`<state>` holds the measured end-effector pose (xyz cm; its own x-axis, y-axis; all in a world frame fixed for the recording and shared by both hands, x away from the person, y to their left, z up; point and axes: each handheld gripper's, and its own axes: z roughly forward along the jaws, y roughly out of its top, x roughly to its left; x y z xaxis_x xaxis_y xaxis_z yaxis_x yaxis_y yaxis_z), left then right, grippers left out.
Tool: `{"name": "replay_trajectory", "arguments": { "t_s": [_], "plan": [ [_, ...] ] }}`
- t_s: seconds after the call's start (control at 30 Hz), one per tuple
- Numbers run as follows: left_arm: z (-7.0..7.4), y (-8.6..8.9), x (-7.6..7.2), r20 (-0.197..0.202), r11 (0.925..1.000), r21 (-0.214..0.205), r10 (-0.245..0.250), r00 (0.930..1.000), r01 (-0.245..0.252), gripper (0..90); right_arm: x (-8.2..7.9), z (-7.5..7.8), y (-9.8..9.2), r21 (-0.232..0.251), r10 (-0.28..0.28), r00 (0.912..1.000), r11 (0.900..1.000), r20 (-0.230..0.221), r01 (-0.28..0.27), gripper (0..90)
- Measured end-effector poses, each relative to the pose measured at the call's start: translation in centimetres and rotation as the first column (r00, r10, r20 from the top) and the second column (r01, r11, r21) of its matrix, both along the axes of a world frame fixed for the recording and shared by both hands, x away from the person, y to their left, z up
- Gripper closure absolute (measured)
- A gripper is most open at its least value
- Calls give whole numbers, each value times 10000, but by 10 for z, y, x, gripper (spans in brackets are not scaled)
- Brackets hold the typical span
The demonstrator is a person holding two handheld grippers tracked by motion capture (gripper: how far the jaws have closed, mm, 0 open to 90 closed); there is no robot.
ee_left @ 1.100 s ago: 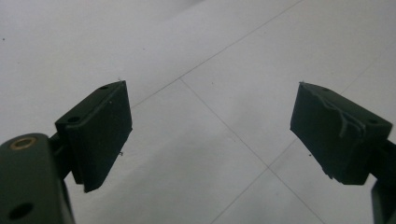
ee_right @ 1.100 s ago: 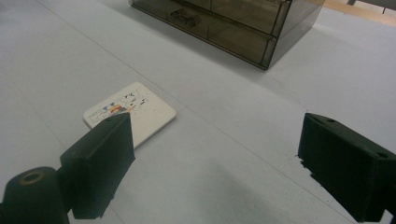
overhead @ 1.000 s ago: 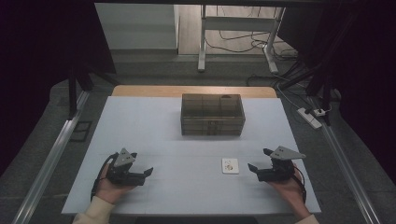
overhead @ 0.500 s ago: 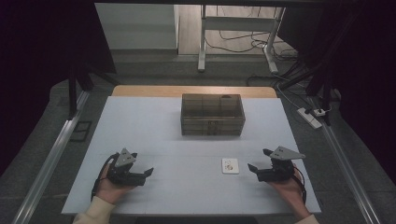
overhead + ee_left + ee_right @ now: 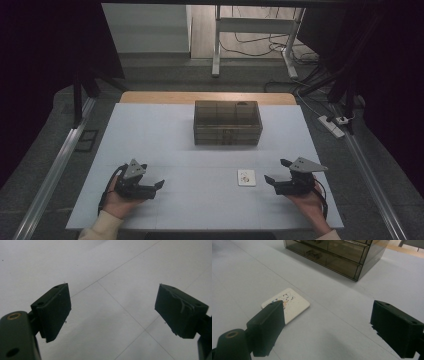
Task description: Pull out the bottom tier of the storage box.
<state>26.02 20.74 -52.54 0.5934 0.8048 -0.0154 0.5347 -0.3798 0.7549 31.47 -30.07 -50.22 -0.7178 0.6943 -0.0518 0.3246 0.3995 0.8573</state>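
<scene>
The white card [image 5: 246, 177] lies flat on the table [image 5: 165, 135], at 9 o'clock of our right gripper [image 5: 276, 172]. Both the right gripper and our left gripper [image 5: 156, 188] have jaws spread wide, holding nothing.

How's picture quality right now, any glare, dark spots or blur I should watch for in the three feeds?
High view: the white table is evenly lit and the surroundings fall off to near black; the smoky drawer box reads dim, its contents hard to tell. Right gripper view: the card is fairly sharp, with soft shadows under the box. Left gripper view: the nearby black pads look slightly soft; no harsh glare.
</scene>
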Motion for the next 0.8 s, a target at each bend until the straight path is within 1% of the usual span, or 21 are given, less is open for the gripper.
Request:
{"name": "replay_trajectory", "arguments": {
  "t_s": [0.13,0.3,0.33,0.4,0.57,0.8],
  "plan": [
    [1,-1,-2,102,9999,13,-160,9998,160,142,-1,1,2,108,18,9999,9999,106,-19,119],
    [0,-2,-1,18,9998,-14,-183,9998,183,144,-3,3,7,115,67,9997,9999,238,-70,119],
    [0,-1,-1,3,9998,-14,-196,9998,196,144,-3,3,8,226,102,9996,9997,258,-108,119],
    [-1,-1,0,-6,9998,-30,-202,9998,202,144,-4,3,10,211,172,9996,9996,213,-177,119],
    [-1,-2,-1,-8,9998,5,-199,9998,199,142,-5,2,17,190,229,9993,9995,300,-234,123],
    [-2,-1,0,-89,9998,39,-176,9998,177,142,-6,0,24,54,381,9991,9993,199,-383,123]
  ]
}}
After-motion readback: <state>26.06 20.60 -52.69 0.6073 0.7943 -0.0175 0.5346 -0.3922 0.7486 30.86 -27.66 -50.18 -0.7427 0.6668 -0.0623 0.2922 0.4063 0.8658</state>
